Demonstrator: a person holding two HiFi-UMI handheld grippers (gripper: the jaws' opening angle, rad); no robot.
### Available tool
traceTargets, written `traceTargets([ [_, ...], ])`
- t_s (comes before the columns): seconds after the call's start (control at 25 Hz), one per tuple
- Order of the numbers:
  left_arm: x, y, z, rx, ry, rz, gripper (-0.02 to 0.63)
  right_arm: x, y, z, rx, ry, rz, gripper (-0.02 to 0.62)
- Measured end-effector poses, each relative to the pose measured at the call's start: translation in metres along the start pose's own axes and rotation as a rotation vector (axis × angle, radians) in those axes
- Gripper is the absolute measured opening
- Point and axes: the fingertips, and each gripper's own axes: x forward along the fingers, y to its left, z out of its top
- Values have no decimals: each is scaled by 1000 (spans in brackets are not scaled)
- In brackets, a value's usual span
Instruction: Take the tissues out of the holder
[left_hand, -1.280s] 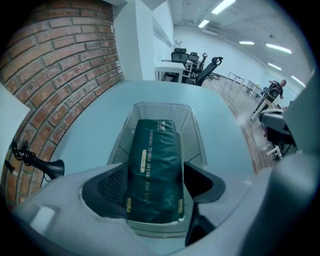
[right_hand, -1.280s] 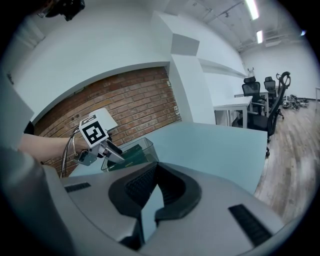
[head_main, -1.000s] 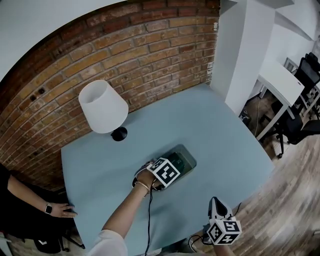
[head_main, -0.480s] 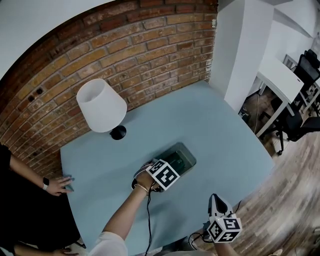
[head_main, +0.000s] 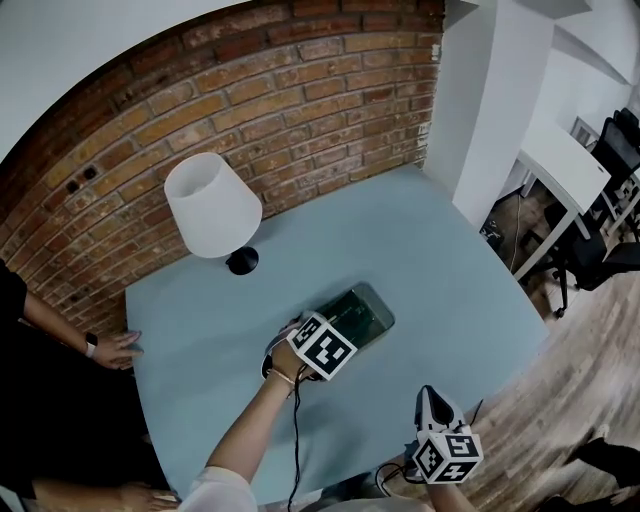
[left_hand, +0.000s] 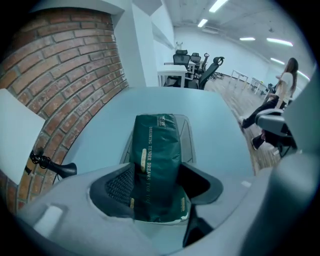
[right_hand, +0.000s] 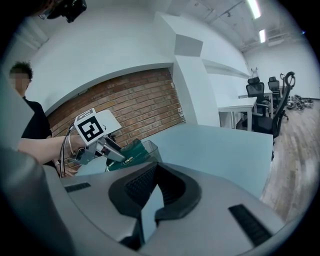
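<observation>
- tissues (left_hand: 155, 137): dark green pack, partly in the holder (left_hand: 189, 131). The right gripper view shows it tilted, with the gripped end raised over the holder's rim.
- left gripper (left_hand: 157, 172): over the near end of the holder, pointing steeply down. Jaws wide and just closed a little, with the pack between them. Both pads are against the pack's long sides, so the pack is gripped.
- head view: the left gripper's marker cube (head_main: 324, 345) covers the near end of the holder. Green shows in the rest of the holder, on the side away from the person.
- holder: clear, open-topped tray lying flat on the table (head_main: 450, 290), about mid-table.
- right gripper (right_hand: 157, 172): well apart from the holder, by the table's near edge, aimed toward the holder. Jaw tips are together, with nothing in them; only table shows through the slit lower down.
- lamp (head_main: 212, 212): white shade on a black base, standing on the table beyond the holder, toward the brick wall (head_main: 250, 90).
- another person's hand (head_main: 115, 348), with a watch on the wrist: on the table's left edge, well apart from the holder.
- white pillar (head_main: 490, 100): beyond the holder, at the table's far right corner.
- white desk (head_main: 560, 165) and black office chairs (head_main: 610, 210): far right of the holder, off the table, on a wood floor.
</observation>
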Motion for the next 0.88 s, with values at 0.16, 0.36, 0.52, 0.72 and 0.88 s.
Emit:
traceTargets([
  [0.16, -18, 3, 5, -28, -36, 27, 296, -6, 4, 4, -7, -10, 15, 5],
  [0.36, -43, 4, 9, -64, -88, 57, 296, -13, 9, 8, -16, -30, 30, 5],
  [0.52, -66, 4, 10, -97, -126, 77, 296, -22, 16, 11, -27, -41, 48, 3],
  [0.72, -95, -3, 4, -134, -160, 106, 296, -33, 26, 13, -44, -52, 72, 3],
  [0.88, -113, -13, -9, -157, -176, 124, 296, -38, 40, 15, -68, -61, 100, 3],
])
